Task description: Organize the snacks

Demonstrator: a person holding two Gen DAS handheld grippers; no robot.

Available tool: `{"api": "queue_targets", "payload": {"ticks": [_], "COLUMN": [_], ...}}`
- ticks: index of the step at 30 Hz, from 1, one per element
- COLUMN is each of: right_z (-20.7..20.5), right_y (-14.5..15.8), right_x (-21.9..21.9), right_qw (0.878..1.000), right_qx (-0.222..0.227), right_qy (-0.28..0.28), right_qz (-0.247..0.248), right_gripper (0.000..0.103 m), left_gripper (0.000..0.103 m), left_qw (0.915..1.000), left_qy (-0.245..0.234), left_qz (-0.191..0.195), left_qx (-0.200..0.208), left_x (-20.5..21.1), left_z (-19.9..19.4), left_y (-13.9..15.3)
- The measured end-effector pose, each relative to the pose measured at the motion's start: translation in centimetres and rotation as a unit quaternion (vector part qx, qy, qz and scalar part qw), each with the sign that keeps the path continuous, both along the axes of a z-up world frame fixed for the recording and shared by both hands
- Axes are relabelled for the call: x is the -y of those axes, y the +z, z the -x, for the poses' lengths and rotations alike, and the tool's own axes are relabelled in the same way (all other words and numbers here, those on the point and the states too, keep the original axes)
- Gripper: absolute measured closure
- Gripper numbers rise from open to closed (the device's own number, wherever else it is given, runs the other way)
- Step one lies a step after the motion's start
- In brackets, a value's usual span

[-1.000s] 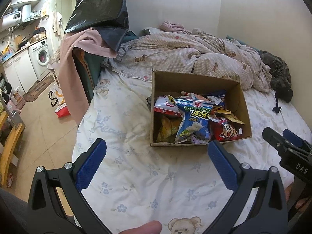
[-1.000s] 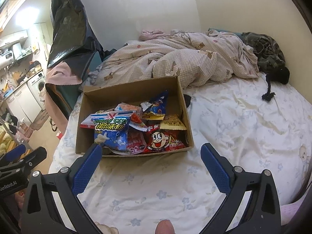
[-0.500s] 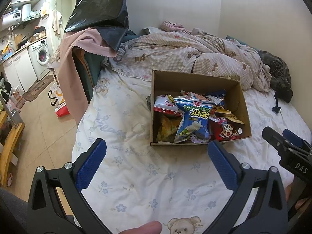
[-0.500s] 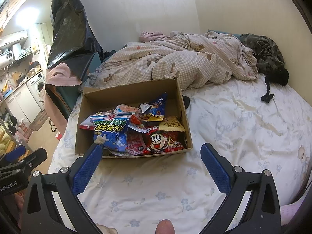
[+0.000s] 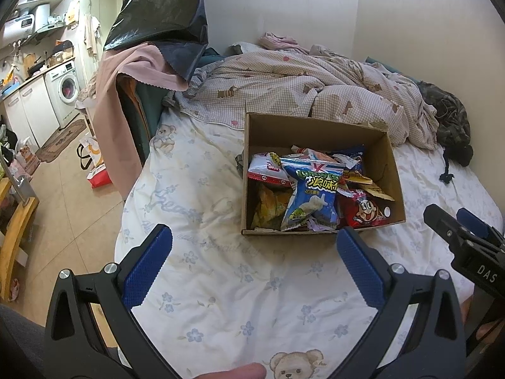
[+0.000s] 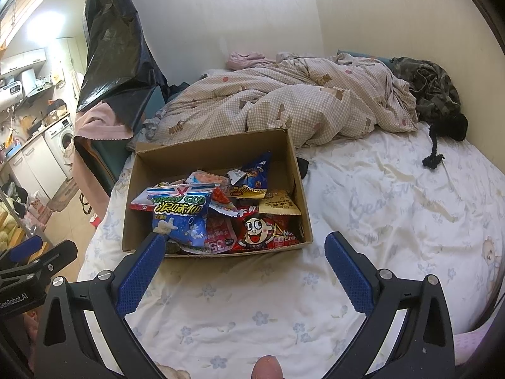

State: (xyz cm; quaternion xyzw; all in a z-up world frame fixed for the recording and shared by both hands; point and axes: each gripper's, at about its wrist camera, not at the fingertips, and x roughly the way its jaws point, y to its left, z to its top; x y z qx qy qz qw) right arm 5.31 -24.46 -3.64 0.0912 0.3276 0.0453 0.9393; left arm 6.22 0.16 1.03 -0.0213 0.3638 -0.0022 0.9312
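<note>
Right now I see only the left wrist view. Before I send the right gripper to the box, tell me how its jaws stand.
Observer: The right gripper is open, with nothing between its jaws.
Operator: Report what lies under the blue packet at the near side of the box.
Observer: A pink packet marked 35 lies partly under the blue packet, beside the red candy packet.
Operator: Check the sheet outside the box's right wall.
Observer: A small dark thing lies on the bed sheet against the right wall of the cardboard box. I cannot tell what it is.
</note>
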Motion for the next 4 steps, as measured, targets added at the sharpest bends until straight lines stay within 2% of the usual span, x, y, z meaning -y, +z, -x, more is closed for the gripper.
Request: {"api": "queue_targets", "payload": {"ticks": [4], "right_z": [-0.01], "right_y": [0.04], "right_x": [0.0], "right_qw": [1.0], "right_qx": [0.001], "right_qy": [0.001], "right_qz": [0.0], "right_gripper": [0.0], "left_gripper": [0.0], "left_qw": [1.0], "left_qy": [-0.002], "left_qz": [0.001], "left_qx": [-0.001], "left_x": [0.23], "left_z": [0.13], "left_y": [-0.03]}}
